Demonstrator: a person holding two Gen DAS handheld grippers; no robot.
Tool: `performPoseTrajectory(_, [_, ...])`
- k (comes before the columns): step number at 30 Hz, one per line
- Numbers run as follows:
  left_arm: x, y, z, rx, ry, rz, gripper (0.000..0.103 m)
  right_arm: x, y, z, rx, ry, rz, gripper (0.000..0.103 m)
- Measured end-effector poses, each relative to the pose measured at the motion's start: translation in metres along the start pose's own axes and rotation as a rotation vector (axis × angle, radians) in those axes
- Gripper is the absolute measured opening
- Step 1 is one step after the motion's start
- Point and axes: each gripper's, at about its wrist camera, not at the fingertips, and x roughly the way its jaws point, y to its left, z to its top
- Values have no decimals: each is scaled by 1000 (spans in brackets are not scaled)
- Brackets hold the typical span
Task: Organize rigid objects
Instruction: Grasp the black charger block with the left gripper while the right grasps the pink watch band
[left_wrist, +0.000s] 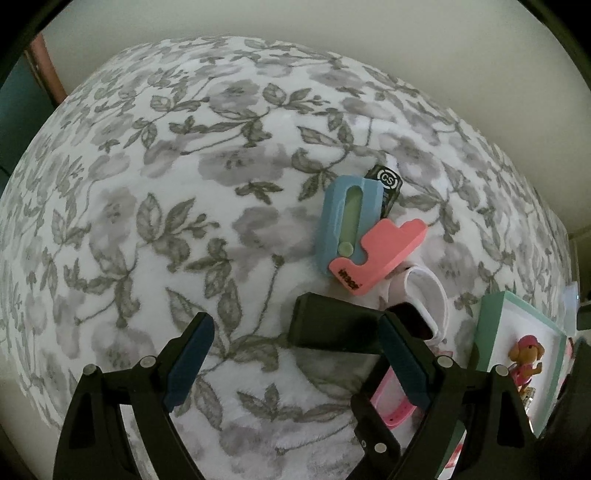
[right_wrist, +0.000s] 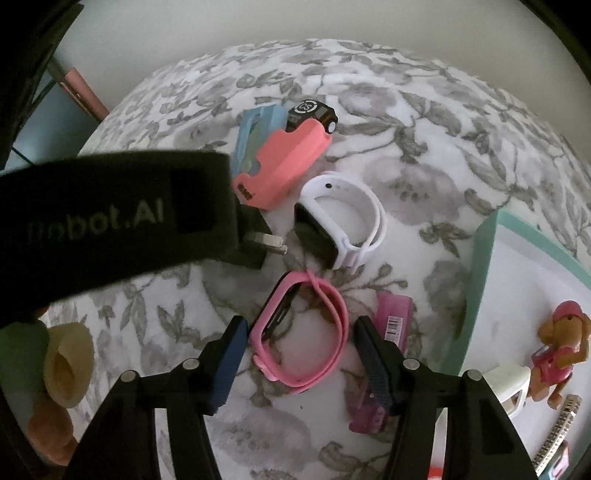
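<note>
A pink watch (right_wrist: 303, 332) lies on the floral blanket between the fingers of my open right gripper (right_wrist: 299, 354), not clamped. A white watch (right_wrist: 343, 218) lies beyond it, and also shows in the left wrist view (left_wrist: 424, 295). A black charger (left_wrist: 332, 328) lies just ahead of my open, empty left gripper (left_wrist: 295, 354); its plug end shows in the right wrist view (right_wrist: 258, 243). Farther off a pink holder (left_wrist: 376, 254) lies on a blue case (left_wrist: 347, 218), with a black toy car (left_wrist: 384, 184) behind.
A mint-rimmed white tray (right_wrist: 491, 258) stands at the right and holds a pink dog figure (right_wrist: 561, 343) and small items. A pink stapler (right_wrist: 384, 362) lies under my right finger. The left gripper's strap (right_wrist: 110, 218) crosses the right view.
</note>
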Motion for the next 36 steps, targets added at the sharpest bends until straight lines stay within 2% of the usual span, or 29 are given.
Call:
performPoseTrajectory(8, [7, -7, 0, 23, 14, -29, 91, -6, -14, -4, 20, -6, 28, 63])
performPoseTrajectory(13, [15, -8, -1, 2, 28, -44, 90, -8, -16, -4, 10, -8, 19, 63])
performPoseTrajectory(16, [14, -8, 0, 8, 13, -39, 84, -8, -14, -5, 6, -10, 13, 63])
performPoseTrajectory(19, [14, -8, 0, 8, 7, -48, 81, -8, -13, -7, 9, -11, 14, 63])
performPoseTrajectory(23, [16, -7, -1, -9, 1, -107, 58, -7, -11, -7, 9, -15, 17, 63])
performPoseTrajectory(36, [3, 5, -2, -31, -5, -93, 58, -10, -6, -9, -20, -2, 1, 57])
